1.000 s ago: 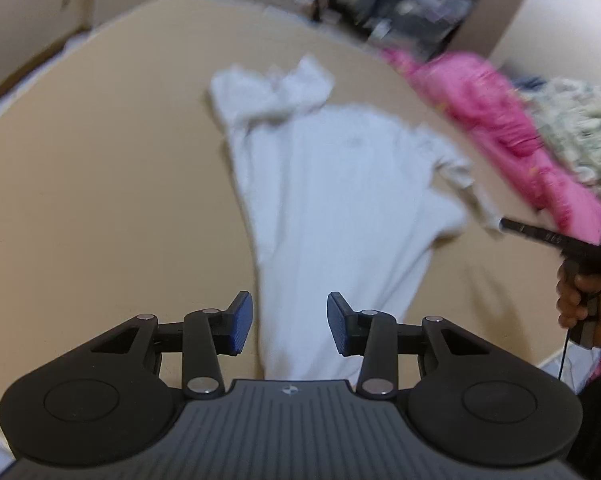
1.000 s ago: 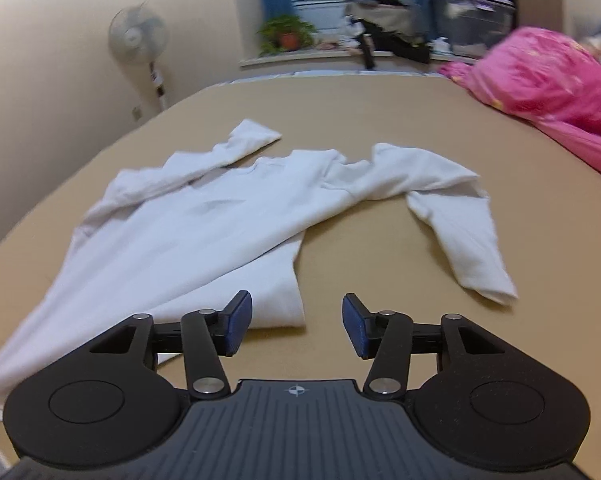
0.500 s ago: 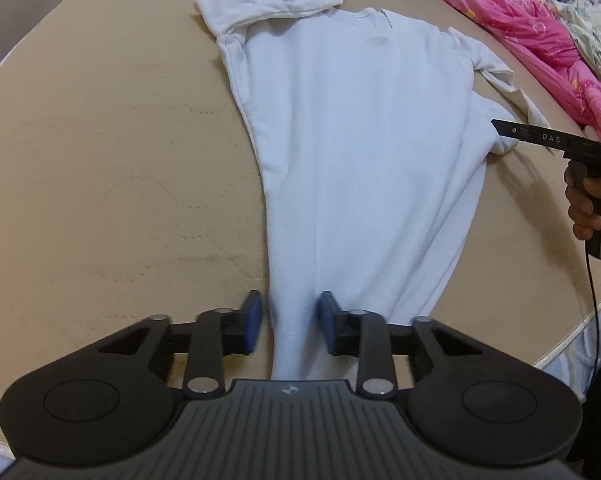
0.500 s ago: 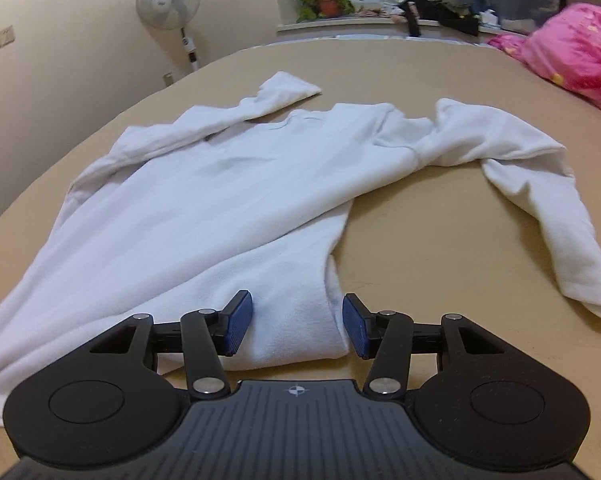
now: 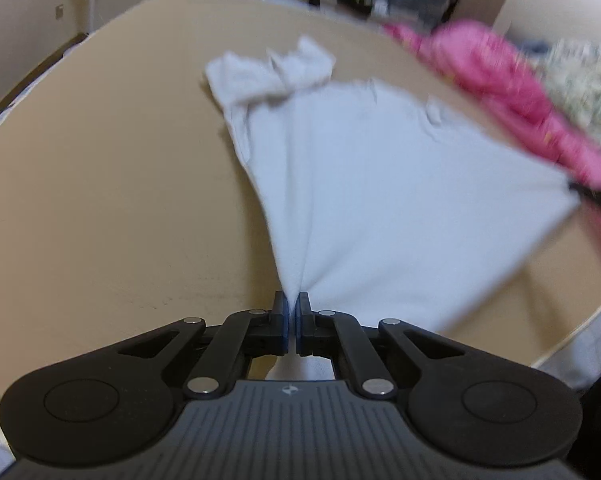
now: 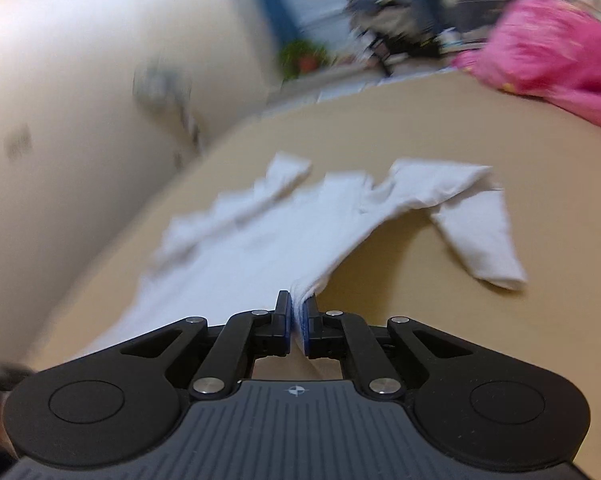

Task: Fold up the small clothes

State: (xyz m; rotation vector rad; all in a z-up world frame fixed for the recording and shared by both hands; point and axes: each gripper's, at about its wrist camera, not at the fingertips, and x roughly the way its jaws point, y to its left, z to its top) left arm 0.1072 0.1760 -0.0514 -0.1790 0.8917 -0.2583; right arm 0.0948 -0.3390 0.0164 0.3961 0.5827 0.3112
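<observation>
Left claw [image 5: 292, 312]: lately open, clenched on white shirt [image 5: 380, 200] hem, lower centre. Right claw [image 6: 298, 320]: likewise clenched on hem. Shirt lifted taut; fold could begin.

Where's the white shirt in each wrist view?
Left wrist: white shirt fills centre, hem pinched in the left gripper, far corner running right.
Right wrist: shirt centre-left, hem pinched in the right gripper.
Shared landmark: pink blanket, upper right in both.

The right tongs [image 6: 296, 312] pinch the white shirt's [image 6: 260, 248] hem corner above the tan bed [image 6: 460, 300].
</observation>
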